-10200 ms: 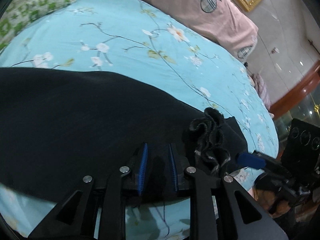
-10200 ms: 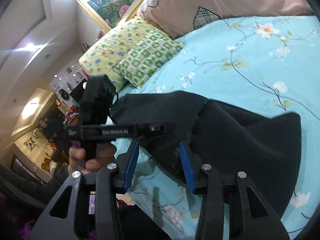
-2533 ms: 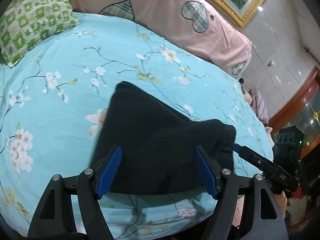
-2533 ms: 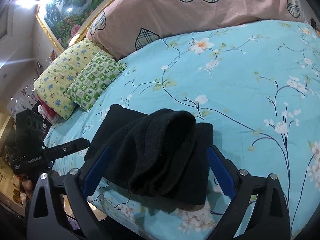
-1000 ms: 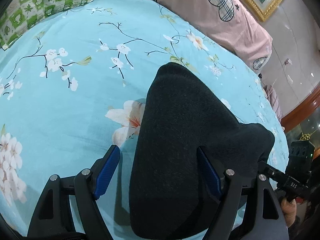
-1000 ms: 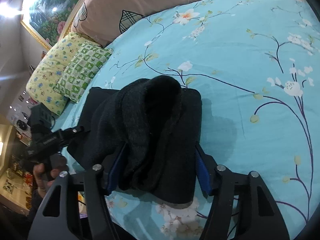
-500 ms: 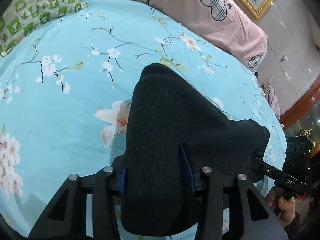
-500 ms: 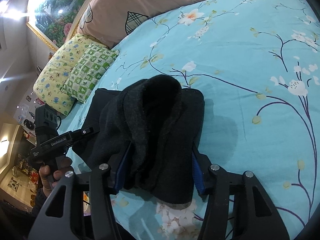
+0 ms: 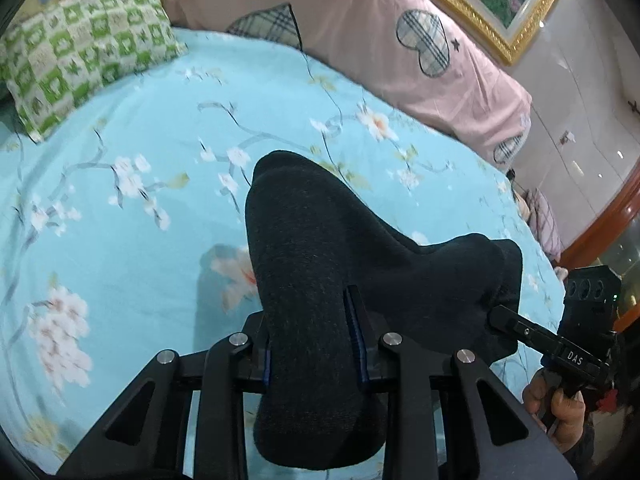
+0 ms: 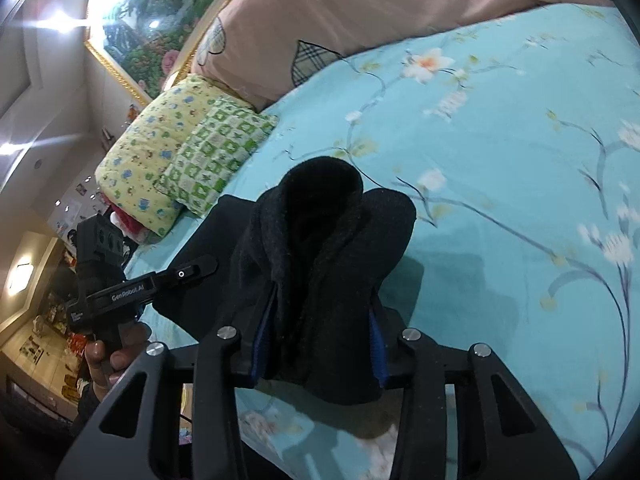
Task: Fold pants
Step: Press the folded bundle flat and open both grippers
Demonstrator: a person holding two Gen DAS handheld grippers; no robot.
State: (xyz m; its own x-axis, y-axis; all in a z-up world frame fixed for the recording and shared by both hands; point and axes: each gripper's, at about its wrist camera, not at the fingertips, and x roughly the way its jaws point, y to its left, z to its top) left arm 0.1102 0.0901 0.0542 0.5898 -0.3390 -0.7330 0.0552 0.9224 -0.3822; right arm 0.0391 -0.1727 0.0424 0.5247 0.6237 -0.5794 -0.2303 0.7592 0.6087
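The black pants [image 9: 328, 264] are folded into a thick bundle, held up off the light blue floral bedsheet [image 9: 120, 168]. My left gripper [image 9: 314, 344] is shut on one end of the bundle. My right gripper [image 10: 318, 340] is shut on the other end, where the folded layers [image 10: 320, 232] bulge up between the blue pads. The right gripper also shows at the right of the left wrist view [image 9: 560, 352], and the left gripper at the left of the right wrist view [image 10: 132, 292].
A pink quilt with plaid hearts [image 9: 360, 40] lies along the head of the bed. A green checked pillow [image 9: 76, 64] and a yellow pillow [image 10: 148, 160] lie at one side. A gold framed picture [image 10: 140, 20] hangs on the wall. The bed edge is just below the grippers.
Both grippers have closed from wide open onto the ends of the folded pants. The bundle has since risen off the sheet.
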